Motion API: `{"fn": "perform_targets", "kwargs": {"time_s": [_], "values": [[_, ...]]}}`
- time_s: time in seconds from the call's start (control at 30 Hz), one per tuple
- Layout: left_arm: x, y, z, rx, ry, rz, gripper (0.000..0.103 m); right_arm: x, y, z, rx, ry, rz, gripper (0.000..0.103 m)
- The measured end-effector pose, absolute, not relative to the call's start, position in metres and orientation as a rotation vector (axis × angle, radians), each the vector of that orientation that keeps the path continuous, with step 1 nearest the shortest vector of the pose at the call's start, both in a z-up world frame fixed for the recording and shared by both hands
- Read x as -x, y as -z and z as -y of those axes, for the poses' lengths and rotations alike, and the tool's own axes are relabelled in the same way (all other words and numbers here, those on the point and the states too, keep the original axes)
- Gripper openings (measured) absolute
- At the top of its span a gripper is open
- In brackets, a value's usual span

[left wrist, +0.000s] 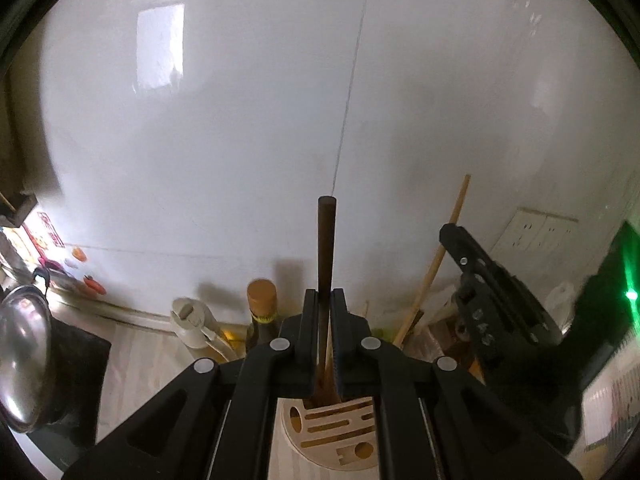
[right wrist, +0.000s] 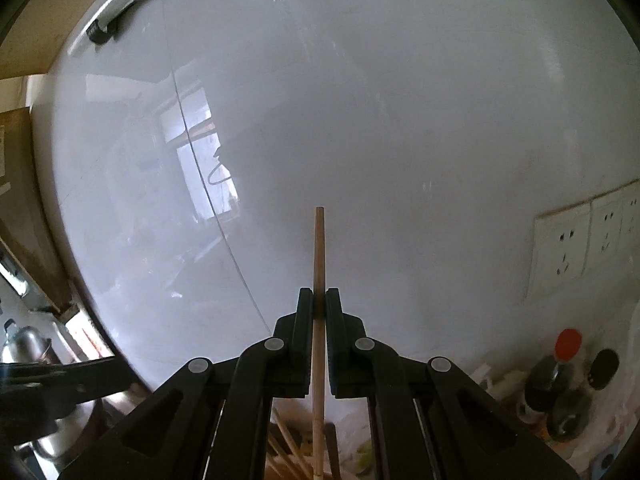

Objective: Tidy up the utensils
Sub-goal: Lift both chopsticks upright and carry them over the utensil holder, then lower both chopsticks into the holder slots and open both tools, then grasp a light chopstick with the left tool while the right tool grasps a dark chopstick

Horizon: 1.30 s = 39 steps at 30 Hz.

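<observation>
My left gripper (left wrist: 325, 300) is shut on a dark brown utensil handle (left wrist: 326, 240) that stands upright between its pads. The handle's lower end reaches down toward a round wooden holder (left wrist: 332, 436) with slots and holes; whether it sits in a slot is hidden. At the right of this view, my right gripper (left wrist: 452, 236) holds a pale wooden chopstick (left wrist: 444, 248) at a slant. In the right wrist view the right gripper (right wrist: 319, 300) is shut on that pale chopstick (right wrist: 319, 252), which points straight up. Several more chopsticks (right wrist: 286, 452) lie below it.
A white tiled wall fills both views, with sockets (right wrist: 560, 256) on it. A brown-capped bottle (left wrist: 262, 304) and a white jug (left wrist: 192, 320) stand behind the holder. A metal kettle (left wrist: 20, 360) is at the left. Sauce bottles (right wrist: 560, 376) stand at the right.
</observation>
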State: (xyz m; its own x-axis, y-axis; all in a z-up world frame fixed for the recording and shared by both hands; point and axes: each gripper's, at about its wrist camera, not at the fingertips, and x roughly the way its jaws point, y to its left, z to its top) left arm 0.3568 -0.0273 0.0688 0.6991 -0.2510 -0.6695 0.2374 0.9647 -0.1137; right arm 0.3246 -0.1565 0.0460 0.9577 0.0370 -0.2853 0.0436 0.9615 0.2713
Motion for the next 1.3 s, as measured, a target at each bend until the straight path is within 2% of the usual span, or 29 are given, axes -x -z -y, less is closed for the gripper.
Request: {"fn": "perform_targets", "kwargs": {"time_s": [0.07, 0.2, 0.27, 0.33, 0.37, 0.4, 0.47, 0.53, 0.6, 0.73, 0.8, 1.0, 1.07, 1.17, 1.27, 1.3], "values": [[-0.358, -0.064, 0.027, 0.031, 0.272, -0.766, 0.004, -0.323, -0.04, 0.157, -0.28, -0.02, -0.309, 0.006], [-0.355, -0.064, 0.023, 0.041, 0.249, -0.776, 0.011, -0.321, -0.031, 0.157, -0.276, -0.066, -0.398, 0.007], [-0.352, -0.067, 0.02, 0.041, 0.221, -0.779, 0.024, -0.32, -0.028, 0.159, -0.288, -0.091, -0.447, 0.01], [-0.348, -0.07, 0.015, 0.056, 0.209, -0.768, 0.069, -0.32, -0.026, 0.163, -0.305, -0.096, -0.482, 0.03], [-0.342, -0.074, 0.012, 0.064, 0.192, -0.752, 0.077, -0.315, -0.027, 0.166, -0.317, -0.108, -0.488, 0.042], [-0.337, -0.075, 0.009, 0.066, 0.181, -0.738, 0.084, -0.307, -0.03, 0.17, -0.319, -0.103, -0.489, 0.048], [-0.33, -0.073, 0.004, 0.063, 0.164, -0.735, 0.086, -0.292, -0.036, 0.18, -0.322, -0.097, -0.496, 0.051], [-0.324, -0.068, 0.0, 0.062, 0.148, -0.748, 0.103, -0.276, -0.041, 0.189, -0.331, -0.081, -0.505, 0.055], [-0.312, -0.06, -0.003, 0.052, 0.134, -0.75, 0.103, -0.259, -0.04, 0.199, -0.343, -0.057, -0.532, 0.065], [-0.291, -0.034, -0.004, 0.037, 0.116, -0.793, 0.103, -0.222, -0.026, 0.22, -0.366, 0.004, -0.598, 0.077], [-0.281, -0.012, 0.0, 0.019, 0.115, -0.836, 0.103, -0.203, -0.009, 0.23, -0.366, 0.048, -0.653, 0.089], [-0.254, 0.062, 0.046, -0.189, 0.154, -0.95, 0.103, -0.159, 0.069, 0.263, -0.381, 0.17, -0.872, 0.09], [-0.246, 0.088, 0.071, -0.309, 0.173, -0.969, 0.103, -0.144, 0.107, 0.273, -0.386, 0.208, -0.985, 0.089], [-0.241, 0.118, 0.1, -0.441, 0.198, -0.983, 0.103, -0.123, 0.166, 0.283, -0.366, 0.251, -1.154, 0.066], [-0.237, 0.146, 0.124, -0.578, 0.218, -0.989, 0.103, -0.107, 0.213, 0.289, -0.363, 0.266, -1.274, 0.052], [-0.235, 0.154, 0.132, -0.624, 0.225, -0.989, 0.103, -0.102, 0.23, 0.289, -0.346, 0.272, -1.316, 0.05]]}}
